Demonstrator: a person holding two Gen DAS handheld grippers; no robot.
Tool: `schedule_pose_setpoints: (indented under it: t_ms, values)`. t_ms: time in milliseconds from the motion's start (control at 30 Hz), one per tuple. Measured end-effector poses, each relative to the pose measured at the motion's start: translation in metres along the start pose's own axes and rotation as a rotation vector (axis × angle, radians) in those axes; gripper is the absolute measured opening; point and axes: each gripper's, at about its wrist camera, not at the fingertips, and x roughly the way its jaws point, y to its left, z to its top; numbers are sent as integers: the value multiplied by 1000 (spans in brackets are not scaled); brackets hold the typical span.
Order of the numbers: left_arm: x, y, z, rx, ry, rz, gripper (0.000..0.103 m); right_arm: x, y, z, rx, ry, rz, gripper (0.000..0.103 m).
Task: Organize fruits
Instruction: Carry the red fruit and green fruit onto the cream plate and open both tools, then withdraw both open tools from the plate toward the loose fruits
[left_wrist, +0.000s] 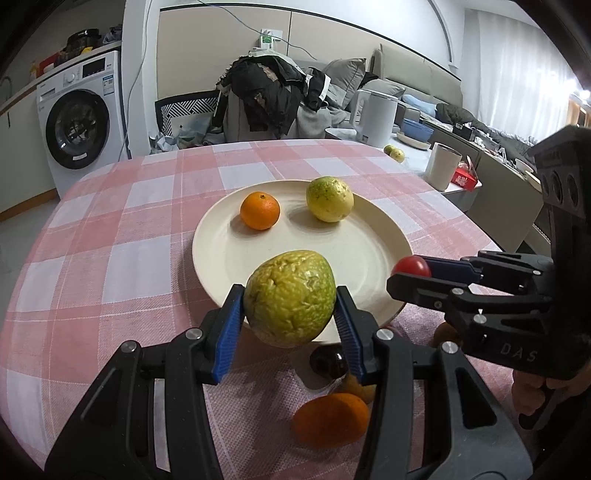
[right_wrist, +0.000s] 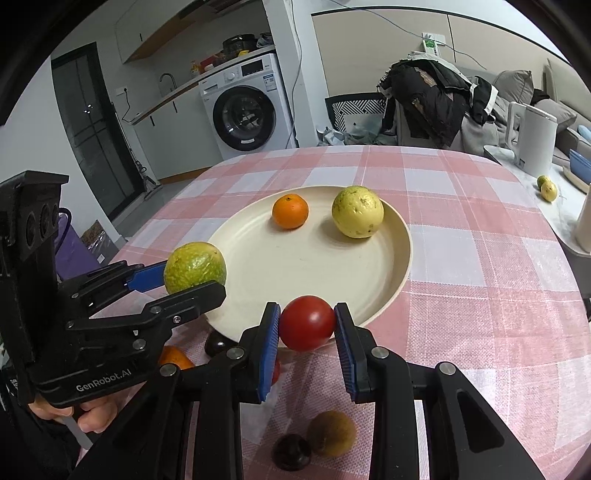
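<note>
Left wrist view: left gripper (left_wrist: 290, 301) is clamped on a wrinkled green fruit (left_wrist: 290, 297), held over the near rim of the cream plate (left_wrist: 332, 243). Right gripper (right_wrist: 306, 325) is clamped on a red tomato (right_wrist: 306, 323), also at the near edge of the plate, to the right of the green fruit. Both loads look lifted off the checked tablecloth (right_wrist: 480, 295), not resting.

Already on the plate: a small orange (left_wrist: 259, 210) and a yellow-green fruit (left_wrist: 330, 199), both toward the far side, slightly apart. Middle and near part of the plate is bare.

Loose fruit on the cloth below the grippers: another orange (left_wrist: 330, 419), a dark round fruit (left_wrist: 328, 363), and, in the right wrist view, a brownish fruit (right_wrist: 332, 432) touching or just beside a second dark one (right_wrist: 291, 452).

Step in hand, as I judge it: set both held fruits onto the plate. To do it well, carry each past the rim to the bare middle, lower until it touches, then let go; round fruit dropped from height will likely roll into the others or off the edge. Keep the two grippers apart sideways so they don't knock, and place one at a time if crowded. Green fruit is big, so put it left-centre; tomato goes right-centre.
</note>
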Motion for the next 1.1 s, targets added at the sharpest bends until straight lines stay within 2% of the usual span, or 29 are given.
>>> schedule_pose_setpoints:
  t_ms: [133,200,267,333,433,500,567,633,733,967,1100]
  values:
    - [-2,-2,-1,5,-2,4,46,-2,1,0,-3,-2,-15,32]
    - [-6,-4,-1,16,-18,35,46,-8,1,0,-2,-20,-27,36]
    - [-11,-4,-1,25,-27,49,51,-14,-3,0,7,-31,-31,41]
    - [-18,-3,-2,24,-38,55,68,-20,-5,-2,9,-35,-43,49]
    - [-32,-1,-4,11,-66,54,81,-28,-5,-6,-4,-25,-54,70]
    - [-42,1,-7,-5,-76,45,84,-34,-6,-8,-6,-35,-51,89]
    - [-51,1,-10,-15,-70,42,86,-41,-6,-9,-7,-45,-51,95]
    - [-59,1,-15,-17,-64,49,94,-48,-6,-11,-9,-48,-62,101]
    - [-73,-1,-22,-11,-86,69,102,-55,-6,-14,-8,-43,-73,103]
    - [-98,3,-33,-40,-96,56,102,-61,-7,-26,-34,-5,-64,103]
    - [-104,0,-37,-40,-91,56,102,-56,-4,-34,-67,46,-66,103]
